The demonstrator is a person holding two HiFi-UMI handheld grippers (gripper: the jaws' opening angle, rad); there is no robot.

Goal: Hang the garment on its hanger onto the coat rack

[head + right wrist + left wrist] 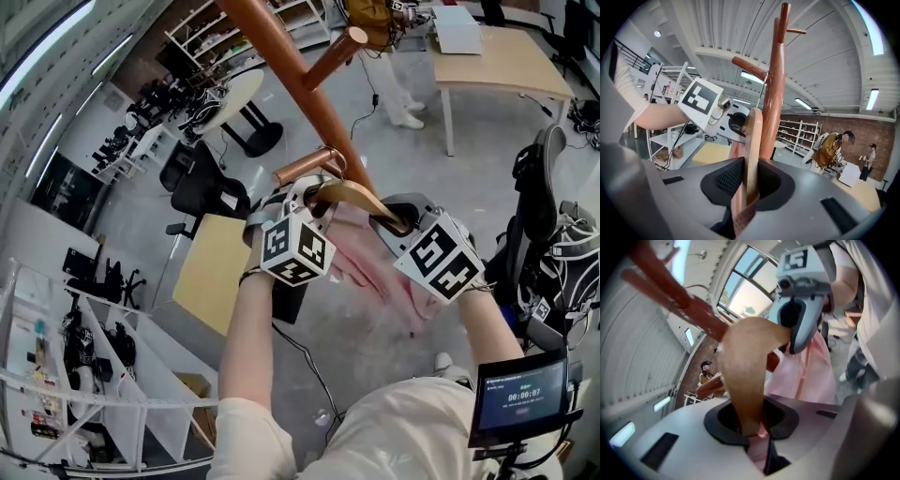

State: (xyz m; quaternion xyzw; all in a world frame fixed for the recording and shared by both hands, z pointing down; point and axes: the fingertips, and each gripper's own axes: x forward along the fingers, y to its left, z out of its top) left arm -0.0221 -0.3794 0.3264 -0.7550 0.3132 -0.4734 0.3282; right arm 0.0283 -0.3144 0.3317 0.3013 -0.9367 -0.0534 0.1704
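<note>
— So where is the hanger (356, 195)?
— Right against the coat rack (300, 84). You hold it out in front of you with both forearms (248, 328) stretched ahead, and its arched bar sits just under the lower peg (305, 167). No view shows whether its wire hook (761, 96) rests on that peg. The garment (375, 272) hangs from the bar, between and below your two grippers.

— And my grip?
— Your left gripper (754, 427) has its fingers pinching one end of the bar, with a fold of pink cloth caught alongside the wood. Your right gripper (750, 187) pinches the other end edge-on, and cloth is trapped there too. The two grippers face each other across the hanger.

— Materials?
— The hanger is pale, smooth, curved wood. The garment is thin, soft pink fabric. The rack is a round, glossy red-brown pole with angled, blunt-ended pegs. The grippers have grey moulded shells and dark ribbed pads (727, 177).
</note>
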